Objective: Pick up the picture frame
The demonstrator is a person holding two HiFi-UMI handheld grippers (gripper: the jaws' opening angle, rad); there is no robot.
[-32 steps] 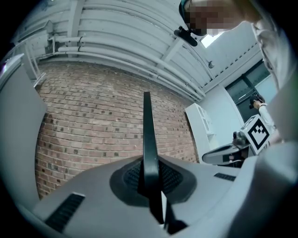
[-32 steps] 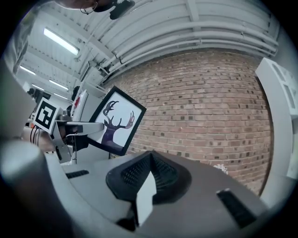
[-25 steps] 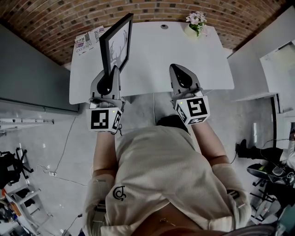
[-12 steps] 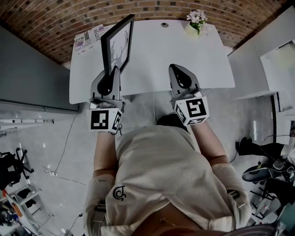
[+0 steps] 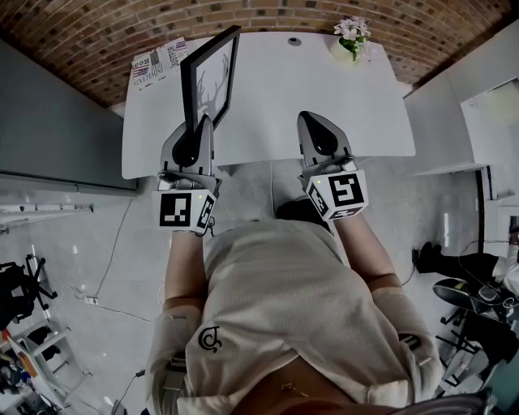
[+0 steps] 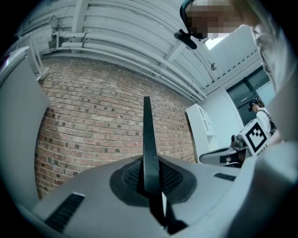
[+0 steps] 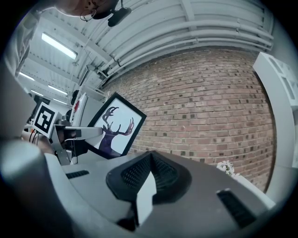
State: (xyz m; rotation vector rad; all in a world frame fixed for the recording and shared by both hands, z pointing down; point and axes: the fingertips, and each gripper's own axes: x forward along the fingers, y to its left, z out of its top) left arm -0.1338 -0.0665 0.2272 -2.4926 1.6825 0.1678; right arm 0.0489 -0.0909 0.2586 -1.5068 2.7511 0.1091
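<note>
The picture frame (image 5: 209, 85) is black with a deer silhouette print. It stands upright on edge above the left part of the white table (image 5: 324, 89), with my left gripper (image 5: 201, 123) shut on its near bottom edge. In the left gripper view the frame's thin black edge (image 6: 147, 144) runs up from between the pads of my left gripper (image 6: 149, 179). The right gripper view shows the frame's (image 7: 114, 128) front off to the left. My right gripper (image 5: 313, 118) hangs over the table's near edge, and in its own view this gripper (image 7: 150, 160) is shut on nothing.
A small pot of pale flowers (image 5: 350, 36) stands at the table's far right. Newspapers (image 5: 158, 63) lie at its far left corner. A brick wall (image 5: 259, 12) runs behind the table. White cabinets (image 5: 486, 81) stand to the right.
</note>
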